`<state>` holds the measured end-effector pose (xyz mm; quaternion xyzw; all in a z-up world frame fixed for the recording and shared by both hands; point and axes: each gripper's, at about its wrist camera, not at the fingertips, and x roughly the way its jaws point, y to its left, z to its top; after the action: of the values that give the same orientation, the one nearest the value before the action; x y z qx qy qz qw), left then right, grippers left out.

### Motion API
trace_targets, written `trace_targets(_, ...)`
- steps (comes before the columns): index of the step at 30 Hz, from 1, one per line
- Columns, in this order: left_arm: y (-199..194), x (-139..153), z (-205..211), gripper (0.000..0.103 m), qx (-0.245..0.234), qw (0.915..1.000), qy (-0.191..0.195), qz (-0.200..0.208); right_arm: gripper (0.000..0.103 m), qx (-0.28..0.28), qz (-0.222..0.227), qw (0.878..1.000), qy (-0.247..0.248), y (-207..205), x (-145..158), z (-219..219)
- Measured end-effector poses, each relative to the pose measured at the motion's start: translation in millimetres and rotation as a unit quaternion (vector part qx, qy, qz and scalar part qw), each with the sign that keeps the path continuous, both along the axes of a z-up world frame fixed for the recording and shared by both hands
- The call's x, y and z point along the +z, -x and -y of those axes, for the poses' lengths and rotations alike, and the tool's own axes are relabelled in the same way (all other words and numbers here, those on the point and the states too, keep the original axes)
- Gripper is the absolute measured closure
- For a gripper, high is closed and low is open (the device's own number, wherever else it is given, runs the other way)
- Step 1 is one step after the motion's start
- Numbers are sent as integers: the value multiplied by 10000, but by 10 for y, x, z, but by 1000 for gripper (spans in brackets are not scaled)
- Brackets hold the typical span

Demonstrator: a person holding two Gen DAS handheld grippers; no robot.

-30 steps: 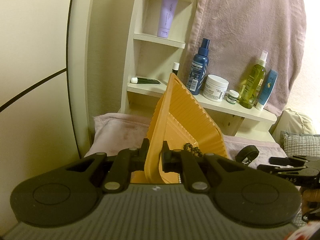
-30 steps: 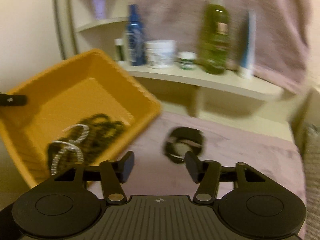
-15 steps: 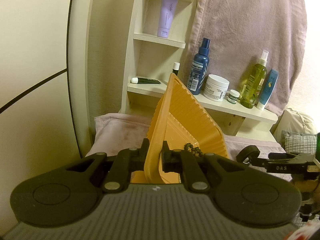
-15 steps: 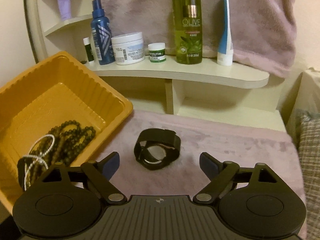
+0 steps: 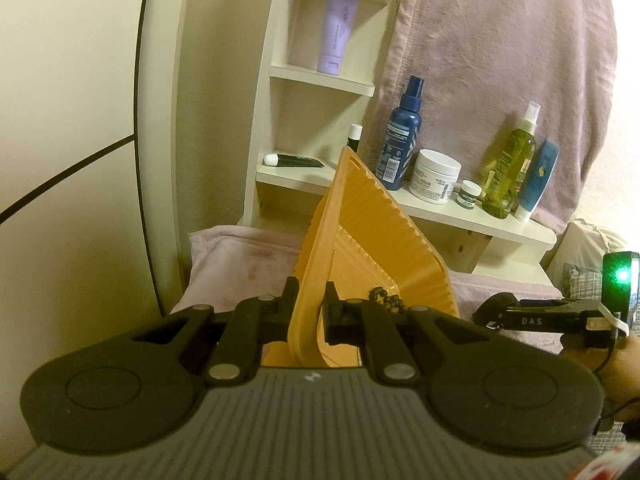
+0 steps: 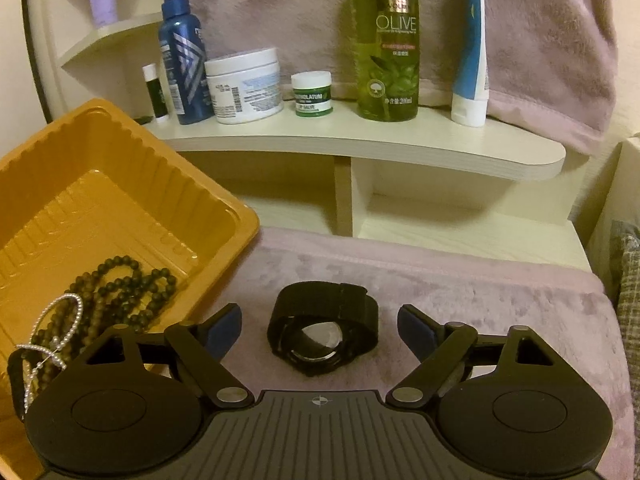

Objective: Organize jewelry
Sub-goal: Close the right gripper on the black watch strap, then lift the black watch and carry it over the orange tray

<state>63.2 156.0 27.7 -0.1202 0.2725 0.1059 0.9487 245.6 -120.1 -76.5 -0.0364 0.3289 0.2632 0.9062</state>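
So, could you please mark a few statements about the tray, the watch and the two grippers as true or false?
1. The left gripper is clamped on the rim of the orange tray. True.
2. The black watch lies inside the tray. False: it lies on the pink cloth, beside the tray.
3. The right gripper is open, with the watch between its fingers. True.
4. The tray holds nothing. False: a dark bead necklace and a silver chain lie in it.
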Motion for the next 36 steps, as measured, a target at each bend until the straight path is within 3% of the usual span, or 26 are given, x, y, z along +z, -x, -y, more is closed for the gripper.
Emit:
trace_targets(4,-2,-1,-2,93,-4,10000,-12,-3,40,16,-43,10000,34,-26,-21,-4)
trace_targets(8,-4,-2,-2,93,-3,10000,-19,-8,51,-39,-14,10000,27,-18,-20,5)
trace_targets(9,-8,-3,0,93,-1,10000,-18,-10,59,-21,0,10000,37,-12,-16,5)
trace_targets(12,-9,-2,0,93,0,10000,-20,-10,65,75,-9,10000,52,0,-1,-4)
trace_targets(19,-10,-1,0,93,1,10000,-12,-9,70,109,41,9999,83,43,11,-9)
trace_targets(36,7,8,28,93,-14,10000,-23,8,71,5,155,9998,126,282,108,377)
